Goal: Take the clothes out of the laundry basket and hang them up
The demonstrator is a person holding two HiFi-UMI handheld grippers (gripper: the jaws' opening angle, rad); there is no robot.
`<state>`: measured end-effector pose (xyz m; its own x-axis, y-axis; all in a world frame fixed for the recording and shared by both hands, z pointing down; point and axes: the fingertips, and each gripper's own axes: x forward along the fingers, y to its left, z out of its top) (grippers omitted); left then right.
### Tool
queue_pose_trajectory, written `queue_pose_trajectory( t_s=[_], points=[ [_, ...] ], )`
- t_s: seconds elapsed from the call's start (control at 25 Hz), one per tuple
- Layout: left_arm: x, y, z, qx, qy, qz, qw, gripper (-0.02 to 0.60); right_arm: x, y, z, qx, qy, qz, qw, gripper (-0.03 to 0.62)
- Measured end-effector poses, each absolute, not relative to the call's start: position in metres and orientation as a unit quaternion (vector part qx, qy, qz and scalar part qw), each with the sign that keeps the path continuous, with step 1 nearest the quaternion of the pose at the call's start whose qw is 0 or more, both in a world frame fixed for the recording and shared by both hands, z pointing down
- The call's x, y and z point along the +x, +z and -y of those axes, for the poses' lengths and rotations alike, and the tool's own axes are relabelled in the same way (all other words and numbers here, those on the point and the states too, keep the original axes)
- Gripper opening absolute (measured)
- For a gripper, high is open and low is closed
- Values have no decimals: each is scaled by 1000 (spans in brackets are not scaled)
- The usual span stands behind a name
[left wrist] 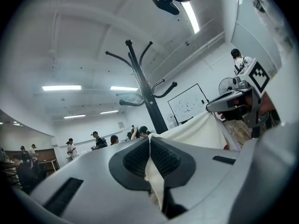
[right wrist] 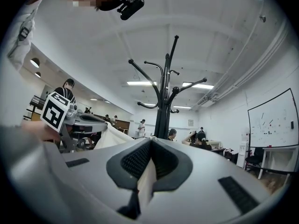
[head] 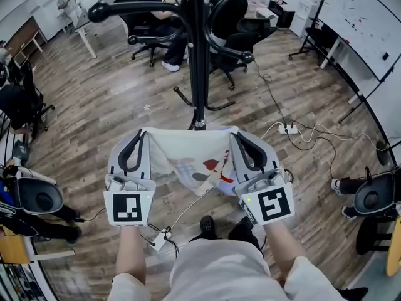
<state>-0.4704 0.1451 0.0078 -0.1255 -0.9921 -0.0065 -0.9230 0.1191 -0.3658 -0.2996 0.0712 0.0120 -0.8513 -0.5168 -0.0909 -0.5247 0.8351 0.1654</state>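
**White garment spread between my two grippers, facing the coat stand**

The garment (head: 188,158) is a white cloth with a red and grey print. It hangs in the air in front of me, stretched by its top edge and sagging in the middle. My left gripper (head: 143,133) is clamped on one upper corner and my right gripper (head: 235,135) on the other. In each gripper view a thin fold of the fabric is pinched between ribbed pads that meet on it. Nothing else is between the jaws.

It looks light and limp to me, with no stiffness to hold a shape, so it should droop wherever I let go. Thin cloth like this could slide out of a shallow pinch, so I judge the top hem or shoulder seams the best hold, as now.

Just beyond the cloth stands the black coat stand (head: 198,55). Its curved hooks (right wrist: 140,69) reach out above my grippers. The wooden floor (head: 113,105) lies below. No laundry basket shows in any view.
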Motion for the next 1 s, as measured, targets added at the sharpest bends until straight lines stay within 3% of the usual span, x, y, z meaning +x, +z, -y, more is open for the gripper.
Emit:
queue_pose_trajectory(
  t_s=[0.48,1.0],
  points=[
    [-493,-3,-97,-673,-159,-702,169,25,-318,19,-36,-273,112,-955,-9,8],
    [-526,53,-25,-685,-190,-694,112,25,-339,71,9,-319,119,-937,-79,8]
  ],
)
